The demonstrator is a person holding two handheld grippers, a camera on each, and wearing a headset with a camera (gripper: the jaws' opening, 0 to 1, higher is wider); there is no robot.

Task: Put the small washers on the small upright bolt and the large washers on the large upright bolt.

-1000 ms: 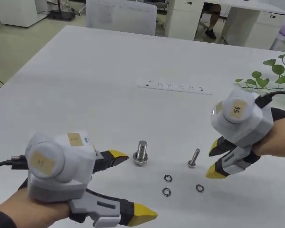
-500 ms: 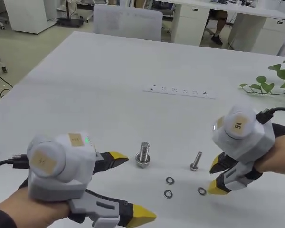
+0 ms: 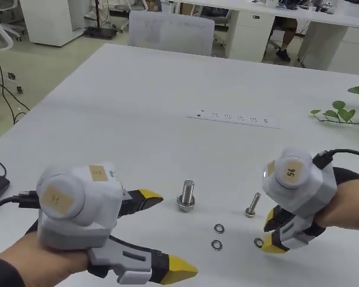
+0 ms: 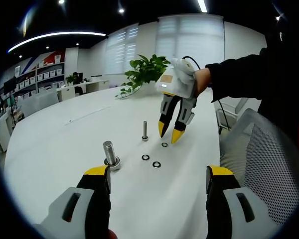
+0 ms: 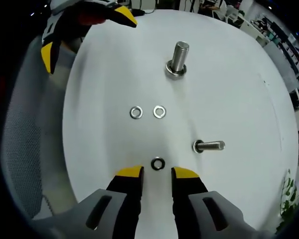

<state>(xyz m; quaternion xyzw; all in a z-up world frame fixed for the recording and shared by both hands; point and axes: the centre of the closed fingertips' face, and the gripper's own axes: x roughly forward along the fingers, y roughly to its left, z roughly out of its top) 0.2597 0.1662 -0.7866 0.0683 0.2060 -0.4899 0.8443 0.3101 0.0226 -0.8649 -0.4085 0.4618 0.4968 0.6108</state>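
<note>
Right gripper (image 5: 158,173), fingers a little apart, poised at the washer (image 5: 158,163) lying on the table (image 5: 239,74) near the small bolt (image 5: 208,146). Left gripper (image 4: 157,172) hovers, fingers wide apart. Best lowered squarely so both fingers straddle the rim; the washer looks small, though its size is uncertain.

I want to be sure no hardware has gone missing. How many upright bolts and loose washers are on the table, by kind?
Upright bolts: 2 (large bolt, small bolt)
Loose washers: 3 (upper washer, lower washer, rightmost washer)
Total: 5
</note>
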